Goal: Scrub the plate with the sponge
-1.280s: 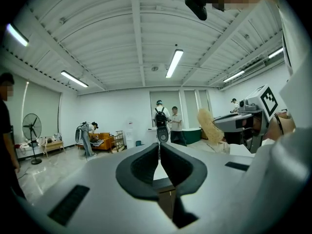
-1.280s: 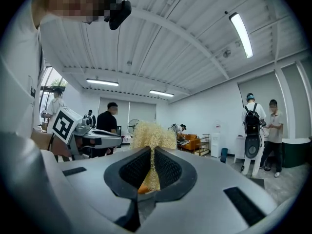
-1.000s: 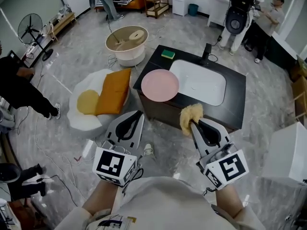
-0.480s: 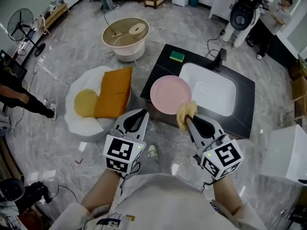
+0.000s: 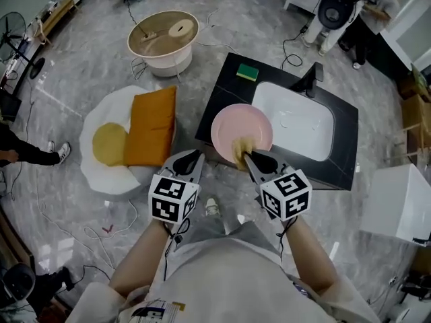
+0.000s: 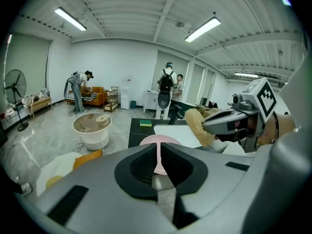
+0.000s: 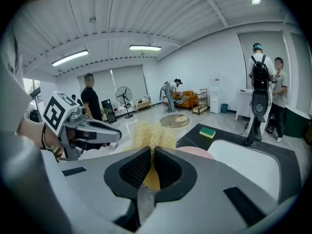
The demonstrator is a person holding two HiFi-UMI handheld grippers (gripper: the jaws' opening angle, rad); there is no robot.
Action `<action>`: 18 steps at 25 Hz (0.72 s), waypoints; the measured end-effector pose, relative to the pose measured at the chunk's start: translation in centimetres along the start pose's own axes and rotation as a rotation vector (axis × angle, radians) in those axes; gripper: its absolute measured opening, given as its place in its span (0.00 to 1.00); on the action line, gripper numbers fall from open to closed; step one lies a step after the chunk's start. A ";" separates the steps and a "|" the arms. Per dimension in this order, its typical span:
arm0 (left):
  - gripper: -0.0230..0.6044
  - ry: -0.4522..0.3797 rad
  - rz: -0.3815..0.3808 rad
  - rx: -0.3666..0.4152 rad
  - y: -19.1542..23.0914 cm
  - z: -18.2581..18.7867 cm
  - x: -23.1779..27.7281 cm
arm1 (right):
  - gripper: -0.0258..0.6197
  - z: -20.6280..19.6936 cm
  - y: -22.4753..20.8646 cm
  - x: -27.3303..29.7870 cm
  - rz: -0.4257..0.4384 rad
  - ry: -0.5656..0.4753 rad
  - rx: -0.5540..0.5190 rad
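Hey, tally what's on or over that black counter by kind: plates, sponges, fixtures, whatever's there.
Plates: 1, the pink plate
Sponges: 2, the green sponge and the yellow sponge gripped in the right claw
Sinks: 1, the white sink
Faucets: 1, the black faucet
Total: 5

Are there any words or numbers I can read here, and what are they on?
No words or numbers can be read.
The left claw and the right claw holding the sponge wear black-and-white square patterns, not letters.
The shirt print is too blurred.
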State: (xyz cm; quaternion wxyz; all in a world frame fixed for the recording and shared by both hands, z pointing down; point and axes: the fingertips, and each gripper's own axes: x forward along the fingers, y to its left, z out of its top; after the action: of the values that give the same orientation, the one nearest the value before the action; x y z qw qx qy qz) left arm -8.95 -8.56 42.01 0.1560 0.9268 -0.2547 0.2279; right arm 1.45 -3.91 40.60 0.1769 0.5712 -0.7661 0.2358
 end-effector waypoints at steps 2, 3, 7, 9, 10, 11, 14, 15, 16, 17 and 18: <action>0.09 0.006 0.007 -0.043 0.9 -0.7 0.7 | 0.11 -1.0 -0.4 1.3 -0.002 0.041 -0.003; 0.09 0.014 0.005 -0.061 1.1 -1.1 1.2 | 0.11 -1.5 -0.7 1.9 -0.003 0.061 -0.003; 0.10 0.067 -0.011 -0.107 1.3 -2.8 3.1 | 0.11 -3.6 -1.9 4.0 0.007 0.129 0.006; 0.13 0.091 -0.012 -0.128 1.3 -3.4 4.1 | 0.11 -4.4 -2.4 5.0 0.021 0.159 0.006; 0.16 0.104 -0.011 -0.138 1.3 -3.7 4.7 | 0.11 -4.8 -2.7 5.5 0.029 0.171 0.004; 0.18 0.117 -0.008 -0.149 1.4 -4.0 5.3 | 0.11 -5.0 -2.9 6.0 0.037 0.182 0.002; 0.19 0.153 0.007 -0.189 1.8 -4.9 7.2 | 0.11 -6.0 -3.9 7.6 0.067 0.217 -0.009; 0.19 0.164 0.015 -0.204 1.8 -5.2 7.8 | 0.11 -6.3 -4.3 8.1 0.079 0.229 -0.013; 0.20 0.175 0.023 -0.219 1.9 -5.4 8.5 | 0.11 -6.6 -4.7 8.6 0.090 0.241 -0.016; 0.20 0.185 0.031 -0.233 1.9 -5.6 9.1 | 0.11 -6.9 -5.1 9.1 0.102 0.254 -0.019; 0.20 0.195 0.040 -0.246 2.0 -5.7 9.8 | 0.11 -7.2 -5.5 9.6 0.115 0.267 -0.022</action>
State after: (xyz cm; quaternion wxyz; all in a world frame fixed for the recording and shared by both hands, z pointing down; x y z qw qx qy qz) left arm -4.52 -11.78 52.13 0.2876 0.8690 -0.2826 0.2868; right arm 4.00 -8.74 52.65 0.2695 0.4879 -0.7698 0.3111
